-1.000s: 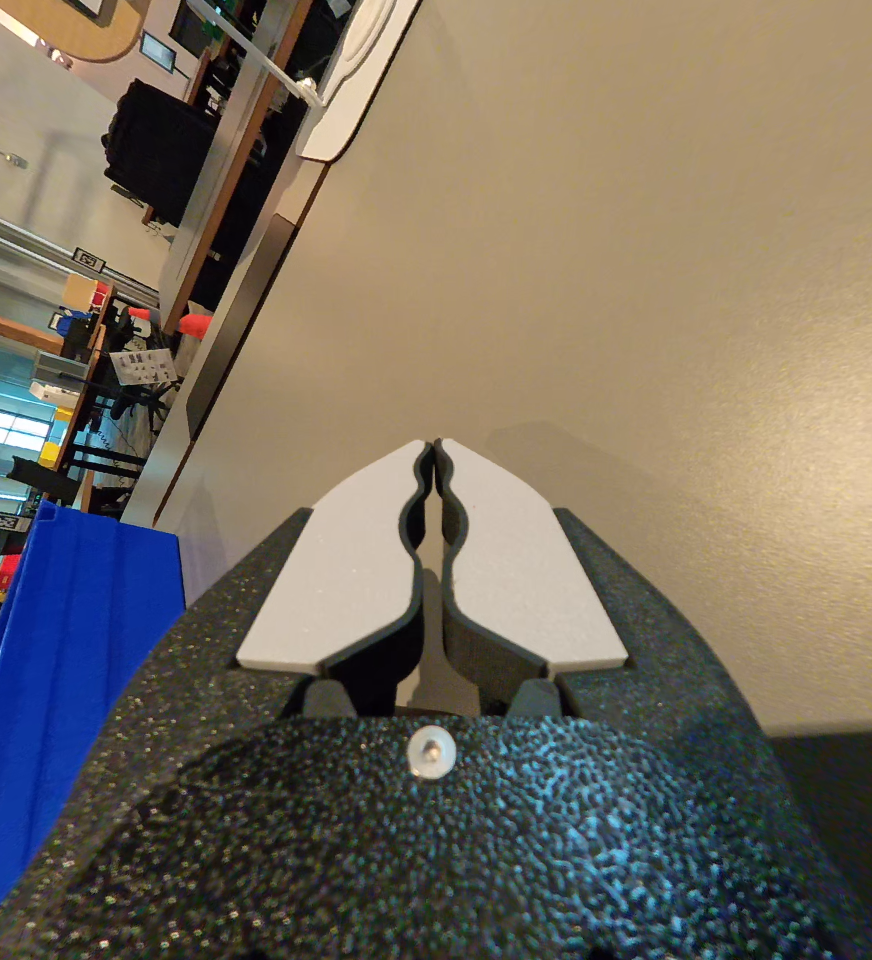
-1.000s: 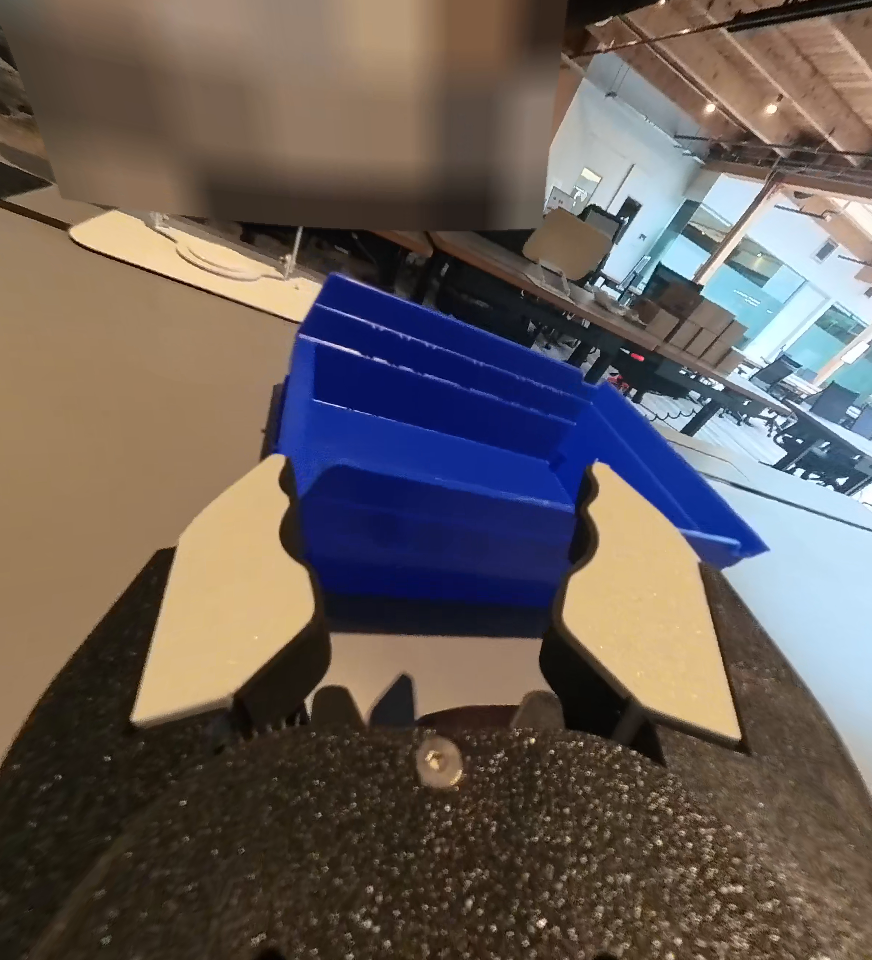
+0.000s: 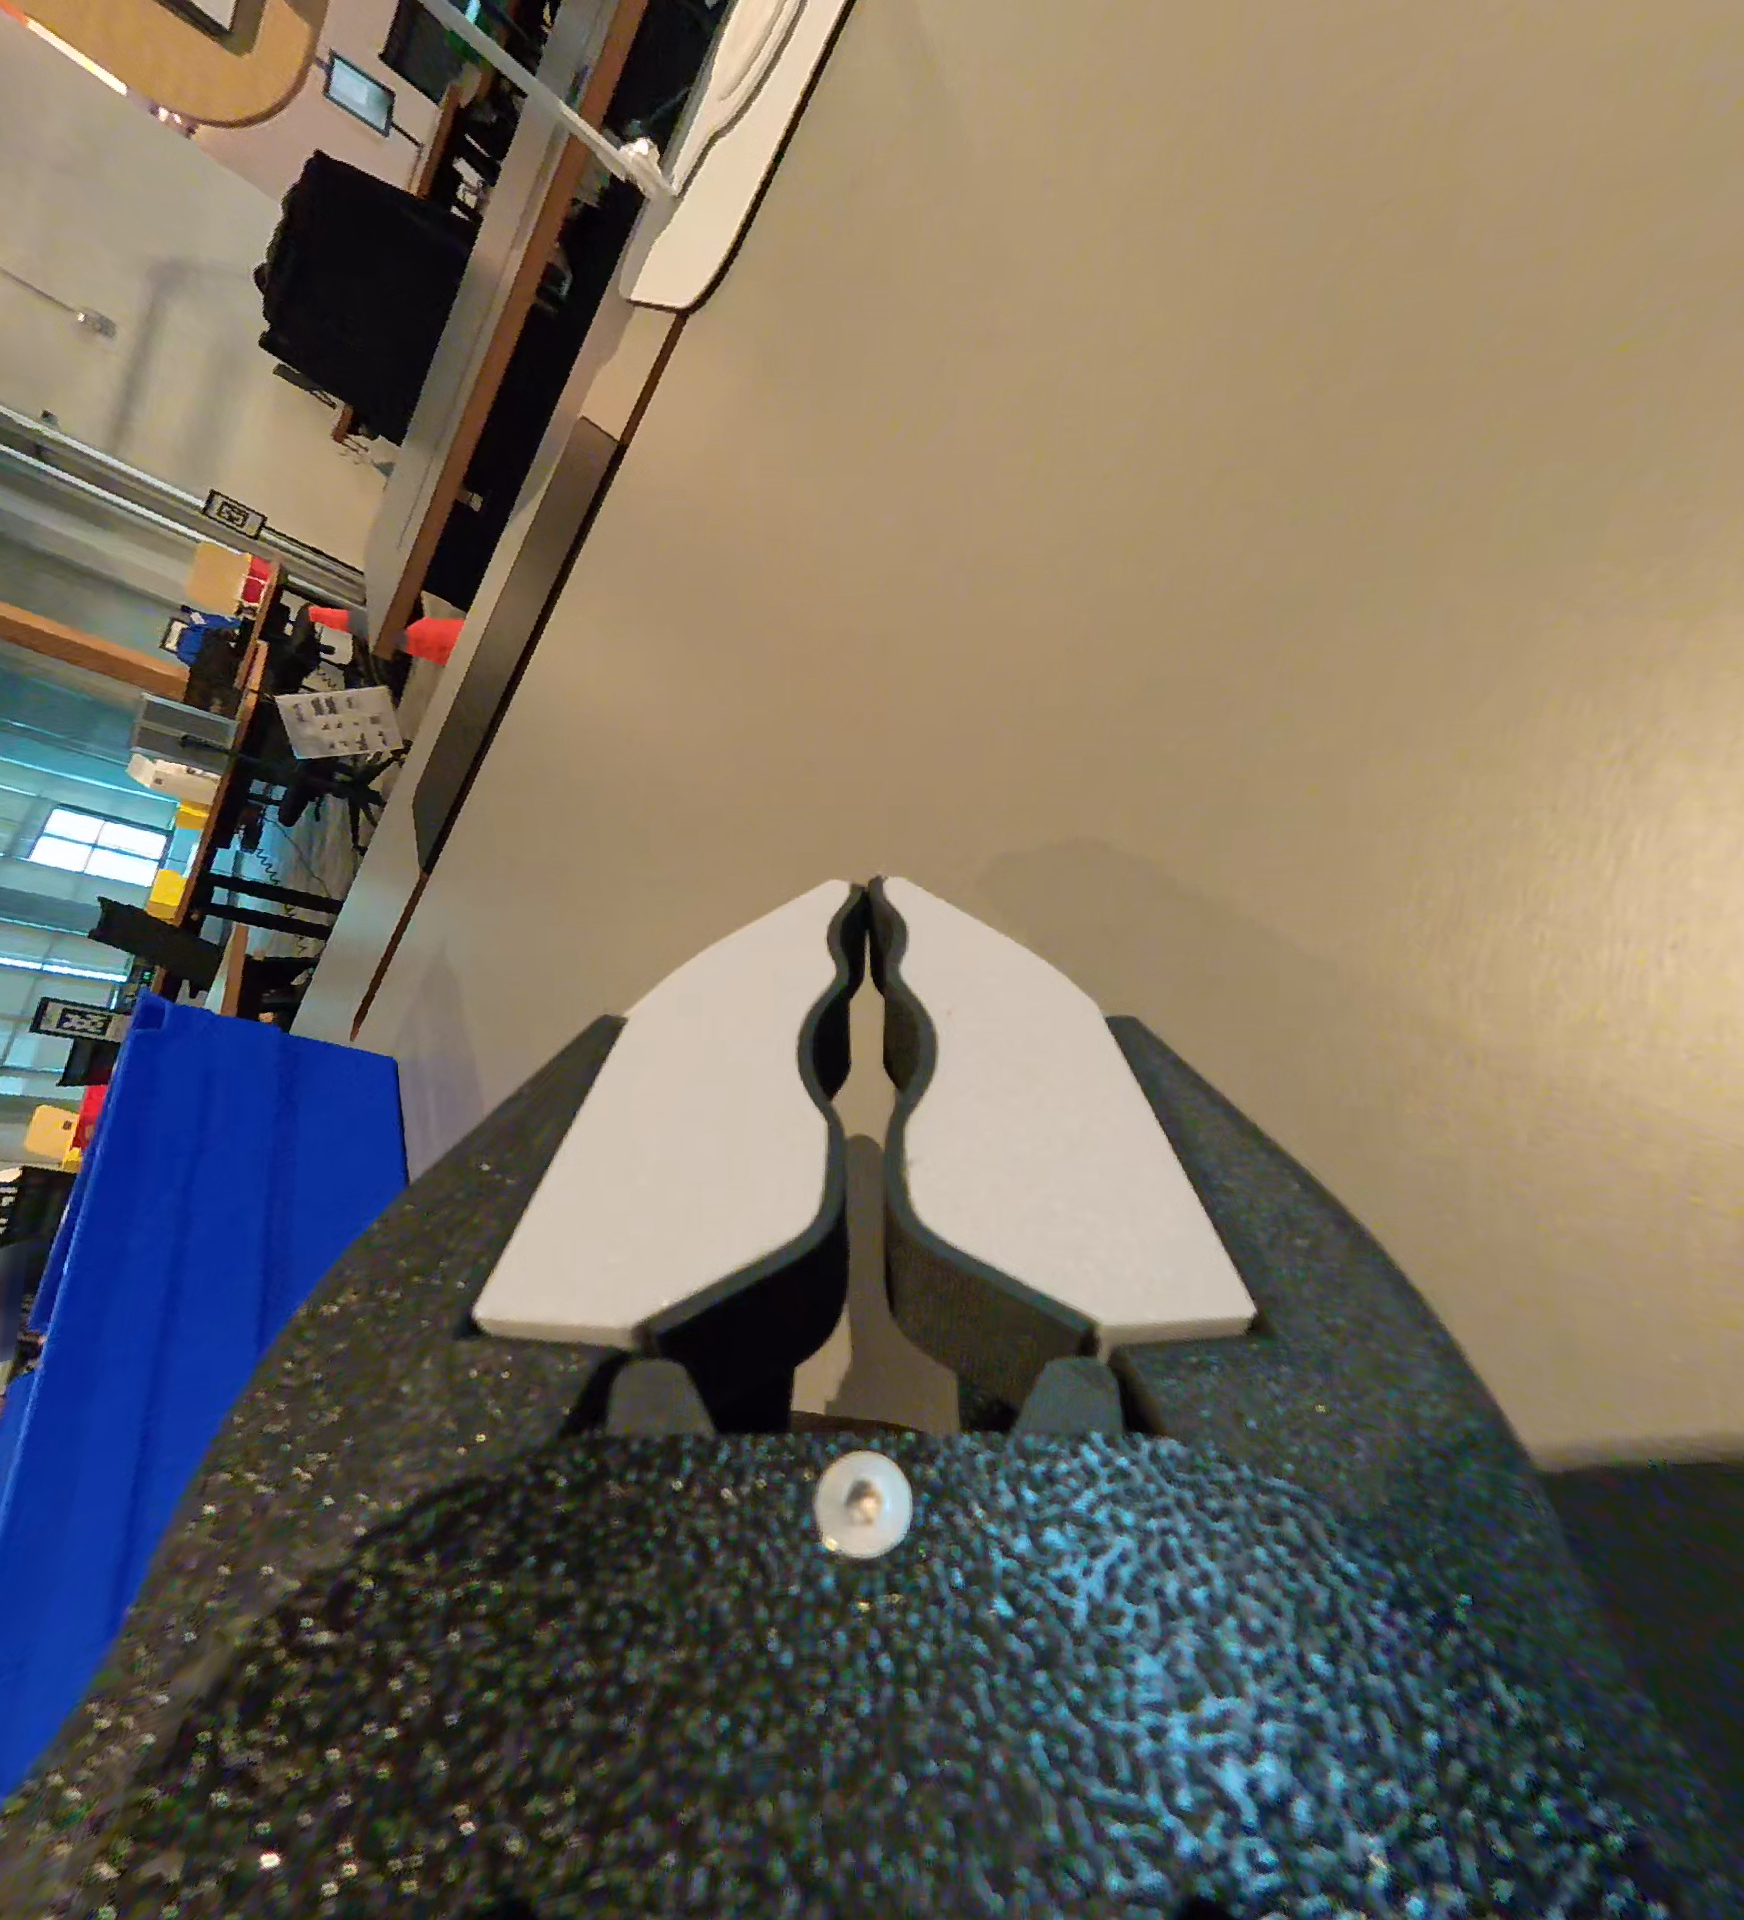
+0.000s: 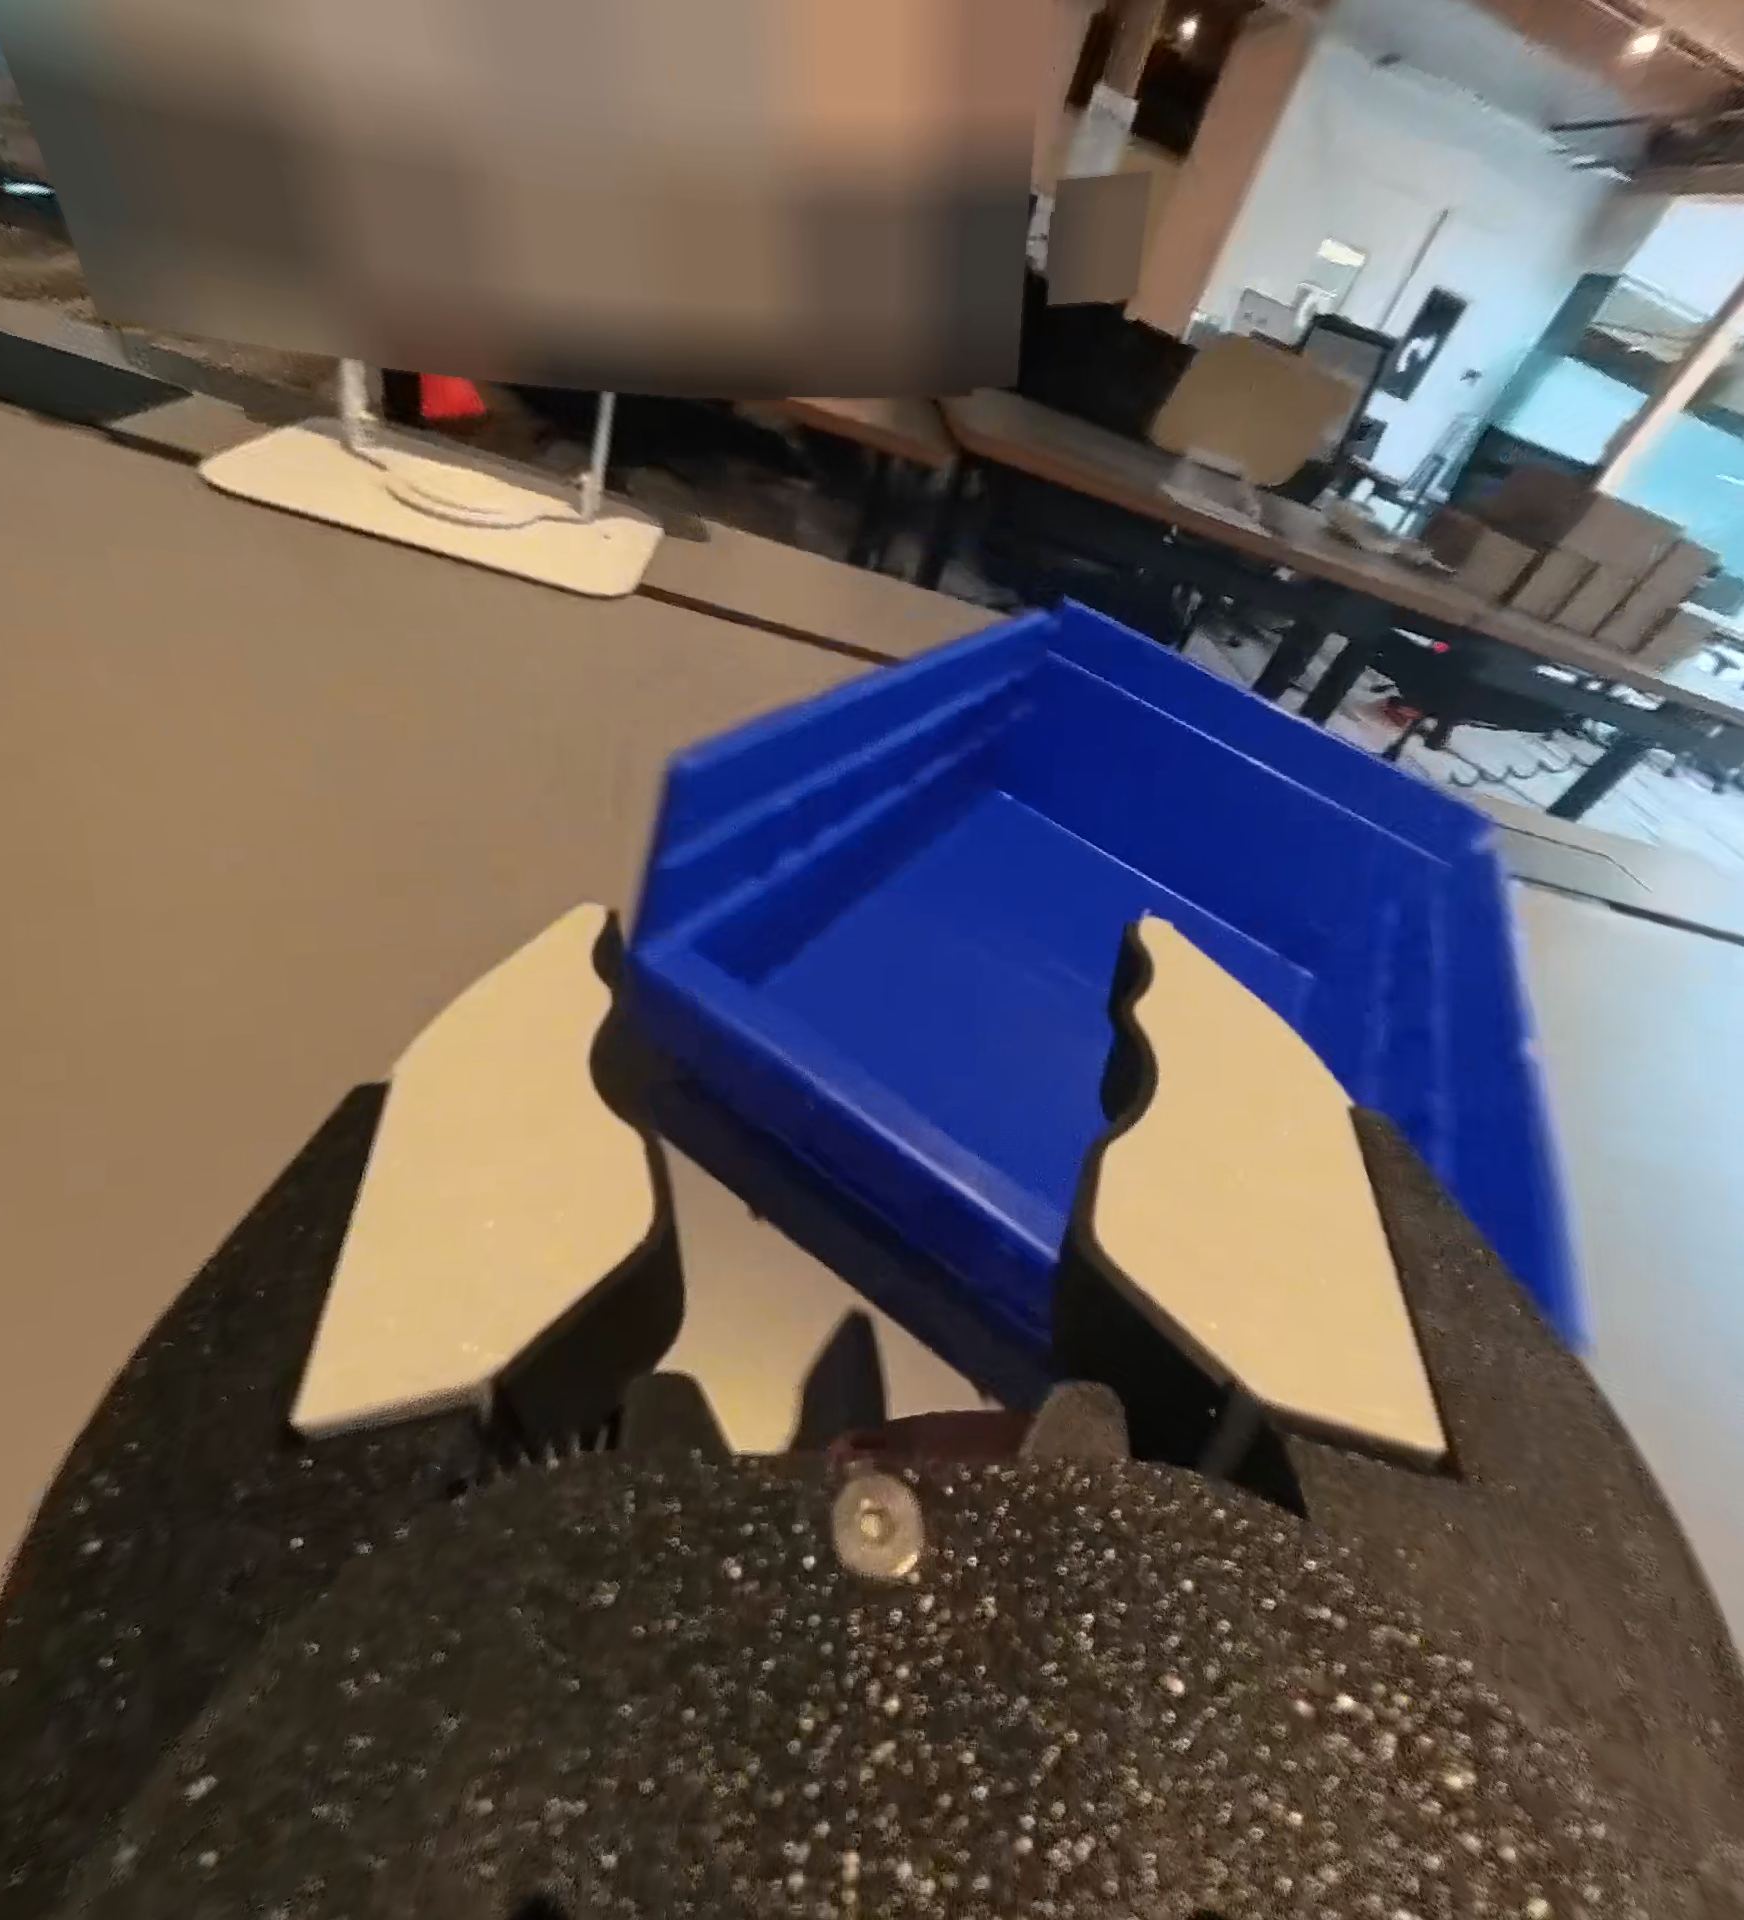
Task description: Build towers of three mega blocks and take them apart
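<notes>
My right gripper (image 4: 868,935) stands with its jaws spread wide and nothing between them, and I hold it that way because it is aimed down into the blue bin (image 4: 1450,1039) just ahead. The near wall of the bin sits in the gap between my fingers, with the left fingertip just beside the bin's near corner and the right one over its floor. I would expect blocks in that bin, but the part of its floor that shows is bare blue plastic, so I judge that no block is to be had from where I am looking. The view is smeared, so I cannot rule out something small in the far corner. My left gripper (image 3: 868,888) has its jaws brought together until the tips meet, holding nothing, and it lies rolled onto its side low over the tan table (image 3: 1263,520). I take that as a resting pose that keeps it out of the way while the right one works. The same bin shows as a blue wall at the left gripper's lower left. Ahead of the right jaws and to the left, well beyond the bin, a flat white stand base (image 4: 452,520) sits on the table. No mega block shows in either view. I can read no brand or label on the bin or on my fingers; the square black-and-white marker cards (image 3: 234,511) far beyond the left jaws I leave unread.
</notes>
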The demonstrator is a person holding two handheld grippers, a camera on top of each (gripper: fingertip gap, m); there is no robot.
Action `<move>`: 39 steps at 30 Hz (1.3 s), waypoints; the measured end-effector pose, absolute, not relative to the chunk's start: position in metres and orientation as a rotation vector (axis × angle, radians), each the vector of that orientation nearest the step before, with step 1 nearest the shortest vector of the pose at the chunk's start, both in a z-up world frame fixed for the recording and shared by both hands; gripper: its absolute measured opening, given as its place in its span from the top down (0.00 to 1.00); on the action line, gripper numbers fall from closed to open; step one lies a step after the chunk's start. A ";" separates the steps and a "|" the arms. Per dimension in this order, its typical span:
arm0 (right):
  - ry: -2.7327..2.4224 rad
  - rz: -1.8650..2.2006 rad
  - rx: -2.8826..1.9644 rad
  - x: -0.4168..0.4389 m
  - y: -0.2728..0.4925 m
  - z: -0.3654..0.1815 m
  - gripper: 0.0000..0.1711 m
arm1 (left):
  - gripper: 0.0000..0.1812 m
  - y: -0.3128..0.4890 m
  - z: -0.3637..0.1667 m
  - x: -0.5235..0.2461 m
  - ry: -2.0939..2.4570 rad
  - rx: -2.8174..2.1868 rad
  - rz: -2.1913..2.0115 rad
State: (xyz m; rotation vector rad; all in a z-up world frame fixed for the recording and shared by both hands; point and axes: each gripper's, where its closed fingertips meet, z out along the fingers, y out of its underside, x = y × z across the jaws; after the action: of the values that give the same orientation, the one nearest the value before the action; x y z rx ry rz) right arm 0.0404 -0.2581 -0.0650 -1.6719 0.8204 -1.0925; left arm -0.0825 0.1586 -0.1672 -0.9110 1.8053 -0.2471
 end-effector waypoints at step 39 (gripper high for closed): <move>0.704 -0.961 -2.024 0.142 -0.253 -0.104 0.96 | 1.00 0.157 -0.167 -0.083 1.807 -0.885 -0.237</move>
State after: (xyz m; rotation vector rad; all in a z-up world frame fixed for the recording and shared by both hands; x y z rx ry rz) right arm 0.1417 -0.2525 -0.1040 -2.0239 0.7038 -0.9607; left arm -0.0826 0.1575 -0.1671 -0.8853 1.8069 -0.2371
